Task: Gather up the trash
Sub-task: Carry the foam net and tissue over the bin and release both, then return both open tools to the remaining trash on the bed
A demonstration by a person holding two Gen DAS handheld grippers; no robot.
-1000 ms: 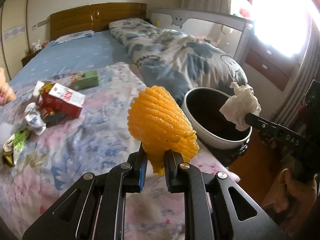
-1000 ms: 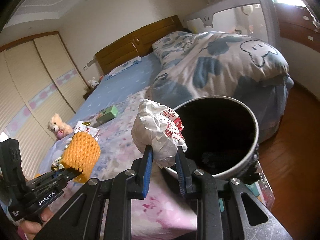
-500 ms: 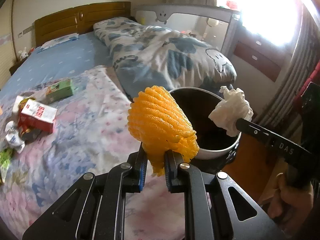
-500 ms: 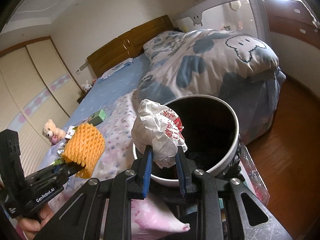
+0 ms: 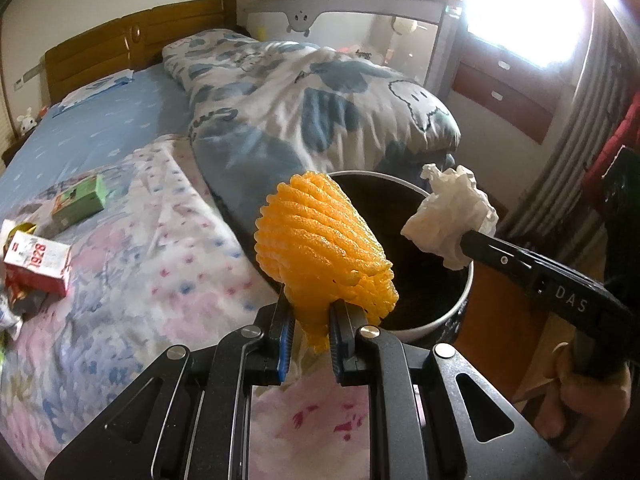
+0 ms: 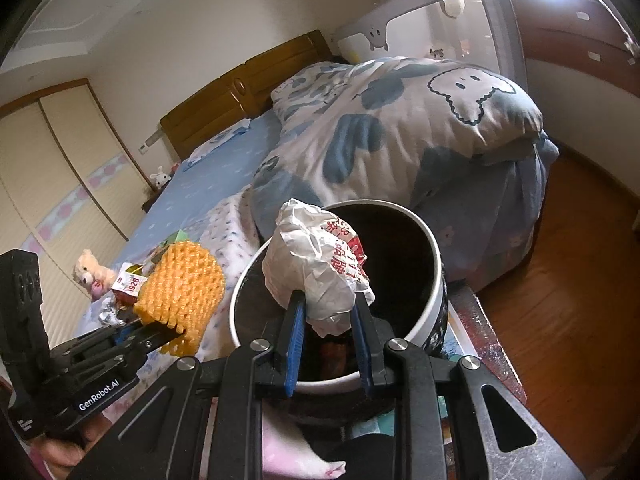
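My left gripper [image 5: 311, 316] is shut on an orange foam fruit net [image 5: 320, 240], held just short of the near-left rim of the white trash bin [image 5: 460, 300]. In the right wrist view that net [image 6: 180, 284] sits left of the bin [image 6: 434, 292]. My right gripper [image 6: 326, 314] is shut on a crumpled white paper wrapper with red print [image 6: 316, 264], held over the bin's dark opening. The left wrist view shows the wrapper [image 5: 452, 216] above the bin's right rim. Something dark lies at the bin's bottom.
On the floral bedspread [image 5: 140, 260] lie a red and white carton [image 5: 36, 264], a green box [image 5: 78, 200] and foil scraps at the left edge. A bunched blue and white duvet [image 5: 320, 100] rises behind the bin. Wooden floor [image 6: 580, 300] lies to the right.
Both grippers have moved toward the bin with their loads. The bin looms larger, the wrapper now hangs over its opening, and the net has come up to the rim.
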